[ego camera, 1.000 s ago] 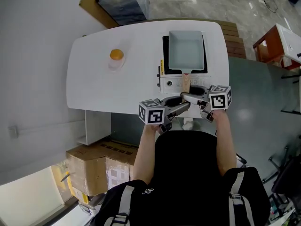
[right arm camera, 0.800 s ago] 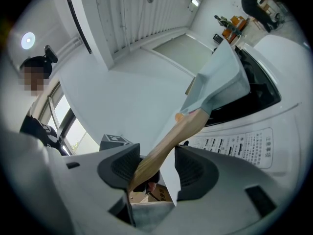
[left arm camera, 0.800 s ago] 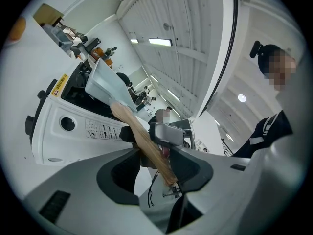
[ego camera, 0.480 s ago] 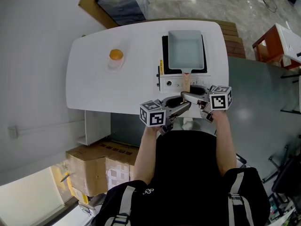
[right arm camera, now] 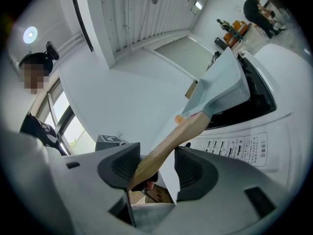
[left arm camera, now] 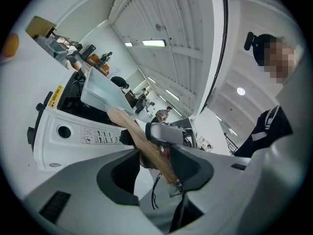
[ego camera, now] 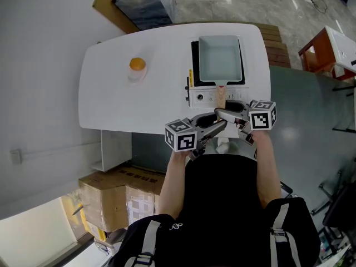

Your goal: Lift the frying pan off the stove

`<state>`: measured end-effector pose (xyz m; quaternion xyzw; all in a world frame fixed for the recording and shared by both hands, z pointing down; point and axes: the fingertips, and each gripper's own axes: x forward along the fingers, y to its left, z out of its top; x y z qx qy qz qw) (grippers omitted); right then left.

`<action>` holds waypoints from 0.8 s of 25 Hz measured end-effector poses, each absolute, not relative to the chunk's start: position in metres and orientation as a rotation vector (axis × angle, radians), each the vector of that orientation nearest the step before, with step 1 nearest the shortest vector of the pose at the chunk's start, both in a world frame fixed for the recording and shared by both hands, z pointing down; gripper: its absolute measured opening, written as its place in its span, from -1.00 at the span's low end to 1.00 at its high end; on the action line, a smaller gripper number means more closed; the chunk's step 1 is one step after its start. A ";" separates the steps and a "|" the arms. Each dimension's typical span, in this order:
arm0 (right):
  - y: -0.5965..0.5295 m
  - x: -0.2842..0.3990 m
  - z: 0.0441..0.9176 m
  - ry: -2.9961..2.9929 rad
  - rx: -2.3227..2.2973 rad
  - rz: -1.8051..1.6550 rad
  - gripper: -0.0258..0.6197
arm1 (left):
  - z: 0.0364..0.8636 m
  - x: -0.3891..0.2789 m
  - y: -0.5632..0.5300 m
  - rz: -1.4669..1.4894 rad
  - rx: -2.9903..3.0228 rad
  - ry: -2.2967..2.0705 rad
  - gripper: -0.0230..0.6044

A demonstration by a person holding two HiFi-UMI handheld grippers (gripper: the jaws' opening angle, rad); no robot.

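A pale rectangular frying pan [ego camera: 220, 59] sits on a white portable stove [ego camera: 203, 99], its wooden handle [ego camera: 220, 96] pointing towards me. My left gripper [ego camera: 218, 127] reaches in from the left and my right gripper [ego camera: 222, 114] from the right, meeting at the handle's end. In the left gripper view the handle [left arm camera: 139, 136] runs between the open jaws of the left gripper [left arm camera: 154, 168], with a gap beside it; the pan [left arm camera: 100, 89] lies beyond. The right gripper [right arm camera: 156, 168] also stands open around the handle [right arm camera: 171, 141], below the pan [right arm camera: 220, 89].
The stove stands at the near right of a white table [ego camera: 122, 99]. A clear cup with an orange top [ego camera: 137, 68] is on the table's left. Cardboard boxes [ego camera: 119, 196] sit on the floor at my left, a brown stool [ego camera: 325, 52] to the right.
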<state>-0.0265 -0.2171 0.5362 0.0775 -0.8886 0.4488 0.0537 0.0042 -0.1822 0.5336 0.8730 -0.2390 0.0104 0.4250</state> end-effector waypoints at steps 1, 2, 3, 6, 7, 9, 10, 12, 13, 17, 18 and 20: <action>-0.217 -0.027 0.535 -2.702 0.234 1.360 -0.21 | 0.532 0.004 -0.182 0.028 2.188 -0.600 -0.30; -0.216 -0.027 0.533 -2.707 0.232 1.354 -0.21 | 0.530 0.004 -0.181 0.028 2.194 -0.603 -0.30; -0.215 -0.027 0.530 -2.712 0.230 1.345 -0.21 | 0.528 0.004 -0.181 0.026 2.200 -0.606 -0.30; -0.214 -0.027 0.521 -2.731 0.220 1.310 -0.21 | 0.520 0.004 -0.180 0.014 2.223 -0.615 -0.30; -0.214 -0.027 0.517 -2.737 0.217 1.297 -0.21 | 0.516 0.004 -0.180 0.010 2.231 -0.618 -0.30; -0.213 -0.027 0.509 -2.749 0.209 1.268 -0.21 | 0.509 0.004 -0.179 0.006 2.249 -0.627 -0.30; -0.213 -0.028 0.505 -2.757 0.204 1.253 -0.21 | 0.505 0.004 -0.178 0.005 2.259 -0.633 -0.30; -0.211 -0.028 0.495 -2.774 0.196 1.227 -0.21 | 0.496 0.004 -0.176 0.004 2.282 -0.645 -0.30; -0.210 -0.028 0.490 -2.784 0.191 1.216 -0.21 | 0.492 0.004 -0.176 0.002 2.294 -0.650 -0.30; -0.209 -0.027 0.476 -2.820 0.175 1.172 -0.21 | 0.478 0.005 -0.174 -0.007 2.332 -0.665 -0.29; -0.208 -0.026 0.473 -2.825 0.174 1.162 -0.21 | 0.476 0.006 -0.173 -0.011 2.339 -0.668 -0.29; -0.206 -0.024 0.470 -2.832 0.172 1.148 -0.21 | 0.473 0.009 -0.172 -0.016 2.355 -0.671 -0.29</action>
